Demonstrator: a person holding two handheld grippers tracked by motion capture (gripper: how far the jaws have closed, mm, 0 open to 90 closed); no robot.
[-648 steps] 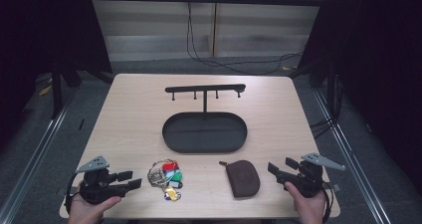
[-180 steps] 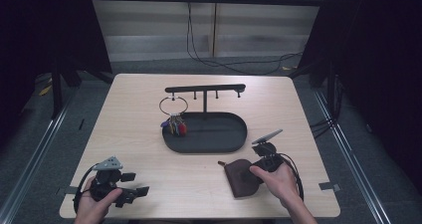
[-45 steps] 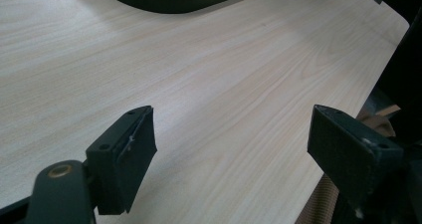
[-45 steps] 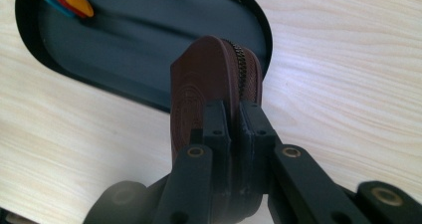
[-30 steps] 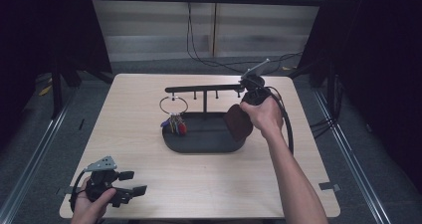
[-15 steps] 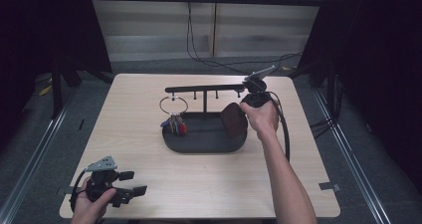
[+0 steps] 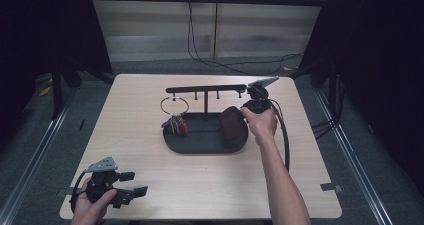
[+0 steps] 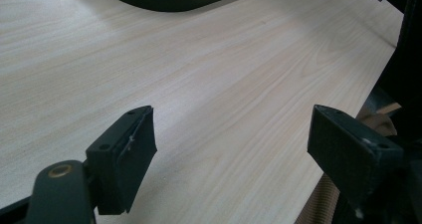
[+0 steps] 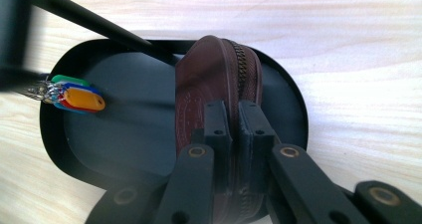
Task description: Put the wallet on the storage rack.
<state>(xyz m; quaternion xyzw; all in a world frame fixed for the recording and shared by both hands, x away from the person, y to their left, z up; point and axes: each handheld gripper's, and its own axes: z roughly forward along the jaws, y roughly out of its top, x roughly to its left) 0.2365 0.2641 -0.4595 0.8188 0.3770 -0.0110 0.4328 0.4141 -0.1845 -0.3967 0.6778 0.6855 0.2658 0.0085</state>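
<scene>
The right gripper reaches over the right end of the black oval tray, its 2 jaws clamped on the zipper edge of a brown leather pouch. In the right gripper view the right gripper holds the pouch on edge above the tray; whether it touches the tray floor cannot be told. The hanger bar with its pegs crosses just behind the pouch. A key ring hangs from the bar's left part, its coloured tags down in the tray's left half, well apart from the pouch.

The left gripper sits at the table's near left corner, jaws spread wide and empty; its own view shows the table edge close beside one jaw.

The light wood table is bare in front of the tray. Dark floor, cables and rails surround it.
</scene>
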